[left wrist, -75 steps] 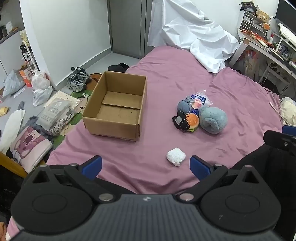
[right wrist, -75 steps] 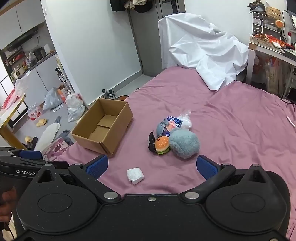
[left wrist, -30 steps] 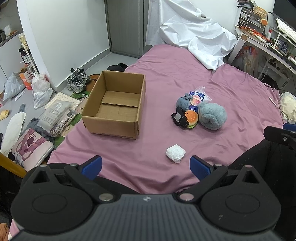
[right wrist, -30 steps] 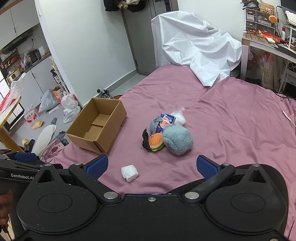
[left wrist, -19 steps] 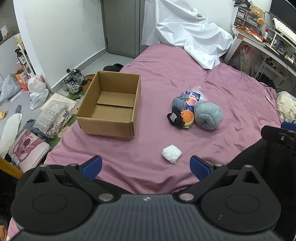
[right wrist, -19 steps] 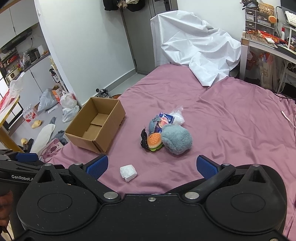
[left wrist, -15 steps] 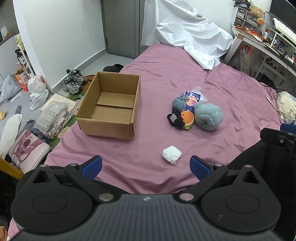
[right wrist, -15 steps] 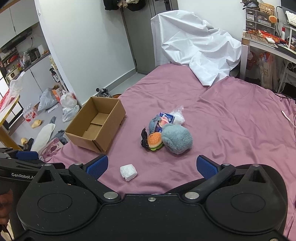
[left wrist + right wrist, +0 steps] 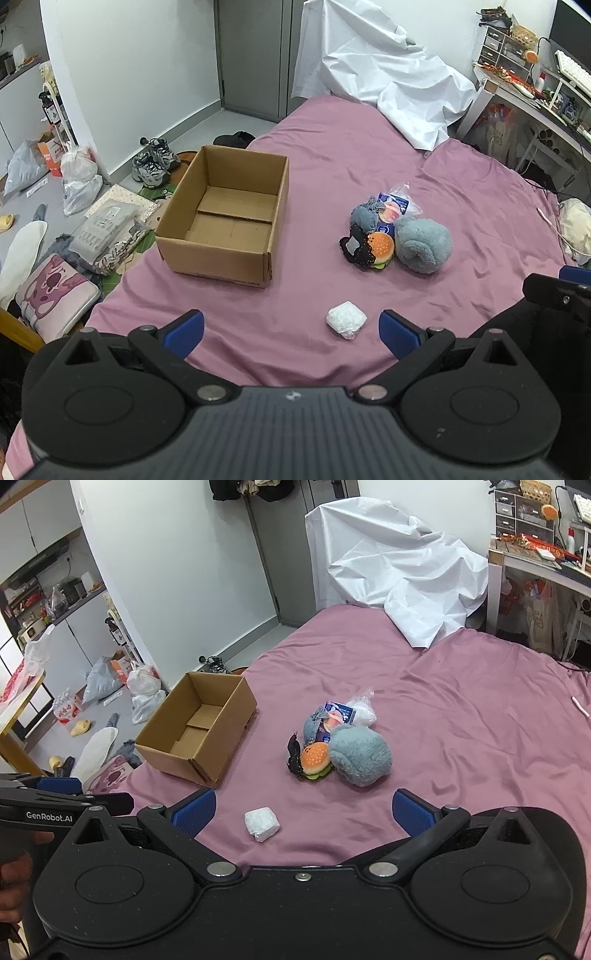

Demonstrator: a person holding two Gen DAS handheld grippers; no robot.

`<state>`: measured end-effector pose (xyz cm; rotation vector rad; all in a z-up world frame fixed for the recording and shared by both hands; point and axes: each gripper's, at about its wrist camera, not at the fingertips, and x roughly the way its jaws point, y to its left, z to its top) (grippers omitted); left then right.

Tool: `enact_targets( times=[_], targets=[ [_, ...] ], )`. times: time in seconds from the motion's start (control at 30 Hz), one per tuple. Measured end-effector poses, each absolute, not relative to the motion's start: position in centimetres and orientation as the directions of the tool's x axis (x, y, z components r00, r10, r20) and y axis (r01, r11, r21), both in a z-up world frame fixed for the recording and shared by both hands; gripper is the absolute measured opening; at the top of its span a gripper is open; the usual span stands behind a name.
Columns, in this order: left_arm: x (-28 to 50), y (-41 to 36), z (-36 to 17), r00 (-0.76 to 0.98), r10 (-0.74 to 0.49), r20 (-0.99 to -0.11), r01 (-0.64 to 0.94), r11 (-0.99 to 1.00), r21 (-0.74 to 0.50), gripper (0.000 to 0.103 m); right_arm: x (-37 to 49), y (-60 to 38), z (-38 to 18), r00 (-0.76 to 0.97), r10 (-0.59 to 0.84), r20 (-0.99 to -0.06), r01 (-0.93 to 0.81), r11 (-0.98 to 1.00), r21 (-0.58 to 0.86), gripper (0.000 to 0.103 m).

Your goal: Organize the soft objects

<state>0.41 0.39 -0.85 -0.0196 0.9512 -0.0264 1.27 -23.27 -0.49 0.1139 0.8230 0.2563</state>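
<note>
Toys lie bunched mid-bed: a grey plush ball (image 9: 423, 245), a burger toy (image 9: 380, 246), and a plastic packet (image 9: 397, 206) behind them. A white wad (image 9: 346, 319) sits apart, nearer both grippers. The cardboard box (image 9: 225, 218) stands open-topped to their left, long axis running away from the cameras. Left gripper (image 9: 291, 328) and right gripper (image 9: 302, 809) hover with jaws wide open, empty.

Home bedroom: bed (image 9: 332, 177), desk (image 9: 524, 99), shoes (image 9: 151, 162).

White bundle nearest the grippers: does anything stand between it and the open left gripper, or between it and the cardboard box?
Nothing visible does. The white bundle lies alone on the pink sheet, just ahead of the open left gripper. Only bare sheet separates it from the cardboard box.
</note>
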Motion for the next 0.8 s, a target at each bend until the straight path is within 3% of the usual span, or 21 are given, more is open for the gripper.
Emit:
enact_targets(
  times=[0.53,0.8],
  targets=[
    [3.1,-0.3,-4.6,0.531,-0.057,-0.845,-0.013,0.997,-0.075,0.098,3.9,-24.0,-3.7,0.624,0.315,-0.715,-0.171,0.948,0.269,0.102],
    [5.2,-1.5,-7.0,0.487,-0.092,-0.869,-0.019,0.993,-0.116,0.091,5.9,-24.2,-5.6,0.606,0.339,-0.720,-0.156,0.938,0.310,0.092]
  ],
)
